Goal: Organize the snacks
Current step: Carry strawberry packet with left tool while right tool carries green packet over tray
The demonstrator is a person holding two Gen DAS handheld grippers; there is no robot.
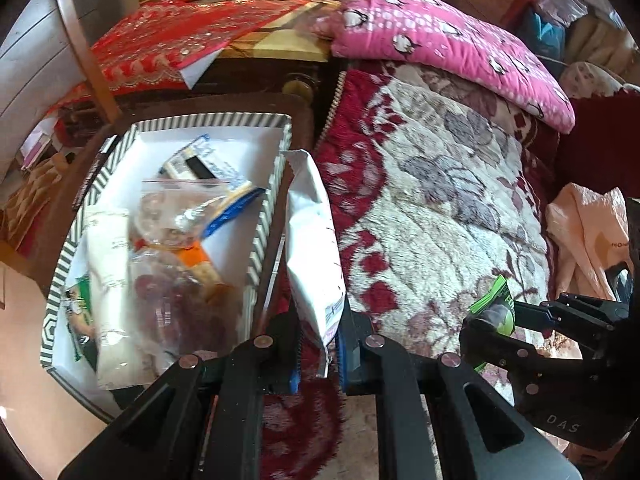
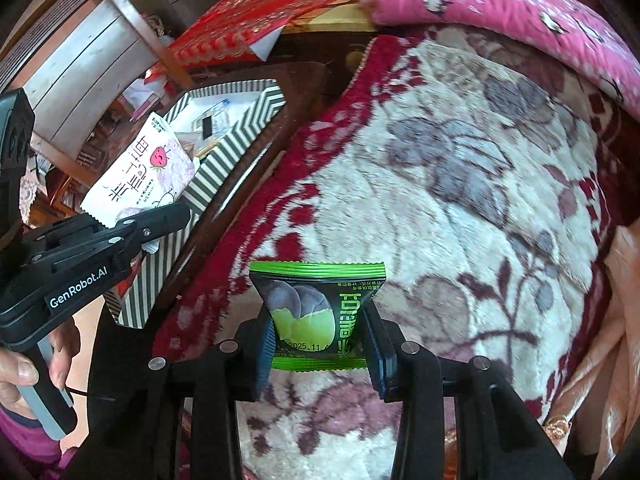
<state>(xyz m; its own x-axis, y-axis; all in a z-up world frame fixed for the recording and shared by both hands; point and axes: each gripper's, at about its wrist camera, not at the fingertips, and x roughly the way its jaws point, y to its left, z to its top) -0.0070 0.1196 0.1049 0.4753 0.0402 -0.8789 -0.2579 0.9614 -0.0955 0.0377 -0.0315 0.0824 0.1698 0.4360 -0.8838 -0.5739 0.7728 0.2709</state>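
Left gripper [image 1: 318,354]: the two fingers are drawn almost together and pinch the lower end of a flat white snack packet [image 1: 316,240]. The packet stands on edge between the blue finger pads [image 1: 295,380], its sealed top pointing away from the camera. It is held just beside the right wall of the striped box [image 1: 264,232], outside the box and above the floral blanket [image 1: 440,200]. In the right wrist view the same packet [image 2: 140,172] shows its printed face with a strawberry figure, clamped at its serrated lower edge by the left gripper [image 2: 148,228], which a hand [image 2: 24,372] holds by the handle.

Right gripper [image 2: 320,344]: the fingers are set partly apart and press on both sides of a small green candy packet [image 2: 316,312]. The packet is squeezed narrower where the pads [image 2: 264,352] bear on it; its crimped ends extend above and below the grip. It is held above the floral blanket, well apart from the striped box [image 2: 224,148]. In the left wrist view this gripper [image 1: 492,316] appears at the right with the green packet [image 1: 496,300] at its tips.

Striped box contents: a clear zip bag [image 1: 180,216], a white pouch [image 1: 108,280] and further wrapped snacks, overlapping one another.
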